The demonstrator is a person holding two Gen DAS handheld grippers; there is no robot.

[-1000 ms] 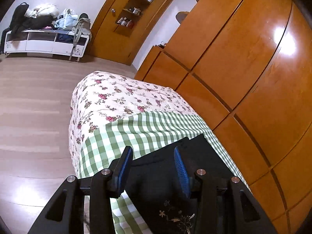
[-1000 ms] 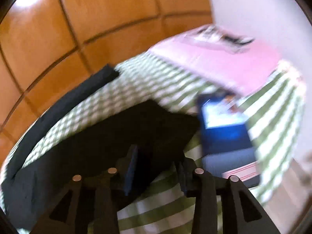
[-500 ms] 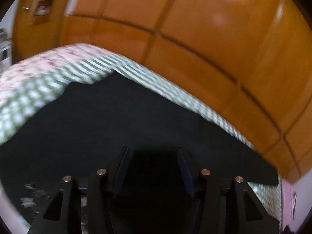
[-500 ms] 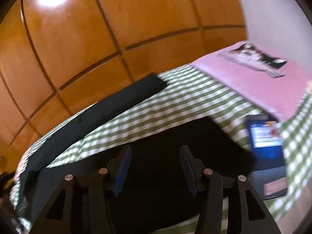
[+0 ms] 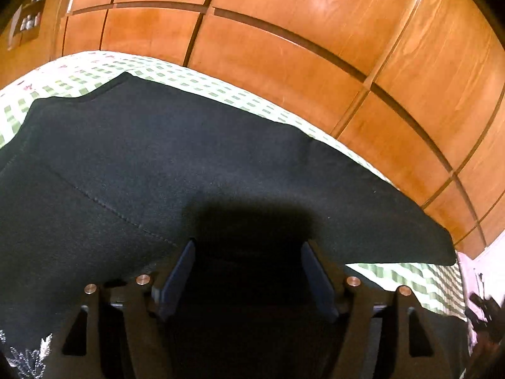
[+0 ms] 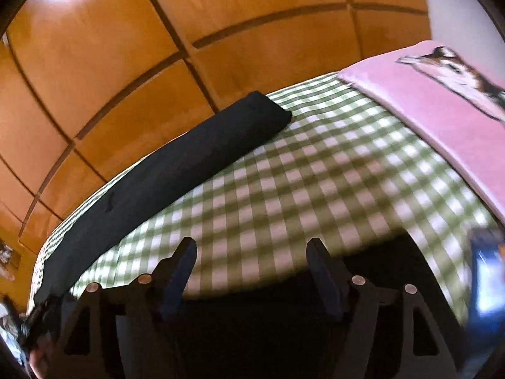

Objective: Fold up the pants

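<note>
Black pants [image 5: 189, 164] spread flat on a green checked bedsheet [image 6: 284, 183], close against an orange wooden wardrobe [image 5: 315, 47] on the far side; one long leg [image 6: 176, 170] stretched along the far edge of the bed, its end pointing right toward a pink blanket [image 6: 442, 110]. Left gripper [image 5: 247, 268] released, just opened wider, hovering low over the wide part of the pants and casting a dark shadow there, nothing pinched between the pads. Right gripper [image 6: 251, 265] likewise released, just opened wider, above bare checked sheet with only the near dark fabric under its base, nothing between the pads. A blue object [image 6: 486, 278] at the right edge, too blurred to identify. Likely risks: closing on a single layer instead of the full edge, leaving the lower layer behind and a crooked fold; pinching the bedsheet together with the pants, dragging the sheet along. Uneven lift between the two grippers likely to skew the fold. Far leg near the wardrobe liable to slip off the bed edge if tugged. Blue object at risk of being knocked by the right gripper.
</note>
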